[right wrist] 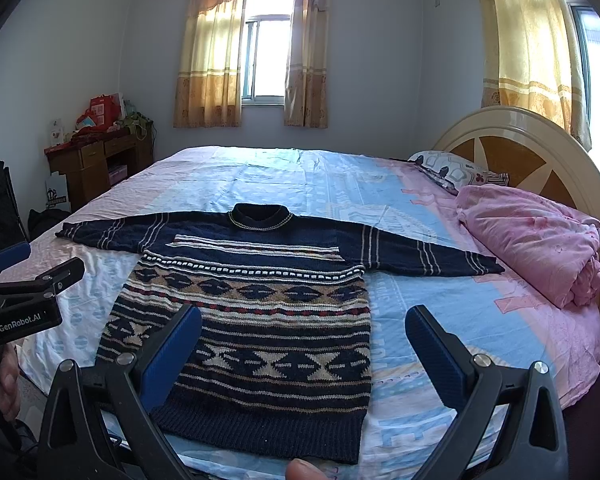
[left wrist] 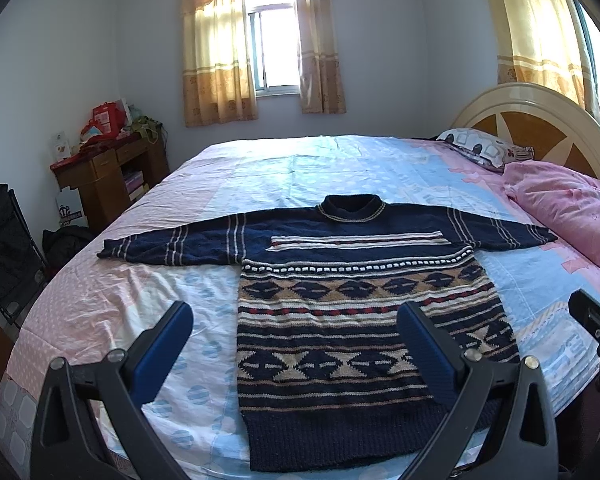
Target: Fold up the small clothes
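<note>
A navy knit sweater (left wrist: 340, 312) with tan, white and red patterned bands lies flat on the bed, front up, sleeves spread to both sides, collar away from me. It also shows in the right wrist view (right wrist: 260, 320). My left gripper (left wrist: 296, 320) is open and empty, held above the sweater's lower left part near the hem. My right gripper (right wrist: 304, 328) is open and empty, held above the sweater's lower right part. The left gripper's body (right wrist: 24, 300) shows at the left edge of the right wrist view.
The bed (left wrist: 148, 300) has a pink and blue patterned sheet. A rolled pink quilt (right wrist: 540, 240) and a pillow (right wrist: 452, 168) lie by the headboard (right wrist: 520, 152) at the right. A wooden desk (left wrist: 108, 172) with clutter stands at the left wall.
</note>
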A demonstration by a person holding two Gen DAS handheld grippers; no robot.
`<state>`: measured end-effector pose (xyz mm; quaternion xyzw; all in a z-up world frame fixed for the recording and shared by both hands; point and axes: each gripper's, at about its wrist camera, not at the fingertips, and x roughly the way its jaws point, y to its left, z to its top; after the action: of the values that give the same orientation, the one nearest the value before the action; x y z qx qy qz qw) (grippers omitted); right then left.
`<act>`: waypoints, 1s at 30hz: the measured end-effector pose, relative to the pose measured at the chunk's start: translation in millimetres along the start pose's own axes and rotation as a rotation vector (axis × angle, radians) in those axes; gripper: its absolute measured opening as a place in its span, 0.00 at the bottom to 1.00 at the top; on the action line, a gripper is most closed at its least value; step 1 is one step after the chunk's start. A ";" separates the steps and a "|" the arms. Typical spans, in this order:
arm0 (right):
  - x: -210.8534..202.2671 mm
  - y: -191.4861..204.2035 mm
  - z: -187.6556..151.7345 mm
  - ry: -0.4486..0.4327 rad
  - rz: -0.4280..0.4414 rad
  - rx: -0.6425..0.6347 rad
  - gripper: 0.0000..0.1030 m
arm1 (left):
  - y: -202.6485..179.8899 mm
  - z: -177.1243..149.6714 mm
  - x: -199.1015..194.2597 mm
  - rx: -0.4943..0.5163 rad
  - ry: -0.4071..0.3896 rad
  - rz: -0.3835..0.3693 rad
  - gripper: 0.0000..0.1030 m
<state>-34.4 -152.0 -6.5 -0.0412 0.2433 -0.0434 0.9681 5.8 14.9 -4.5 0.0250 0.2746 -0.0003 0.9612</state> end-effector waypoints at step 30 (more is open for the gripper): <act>21.3 -8.0 -6.8 0.039 -0.001 -0.003 0.99 | 8.7 -5.5 17.6 -0.008 0.037 0.004 1.00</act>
<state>-19.5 -162.6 -21.6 -0.0418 0.2622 -0.0446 0.9631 17.9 24.1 -18.0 0.0220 0.2920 0.0032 0.9562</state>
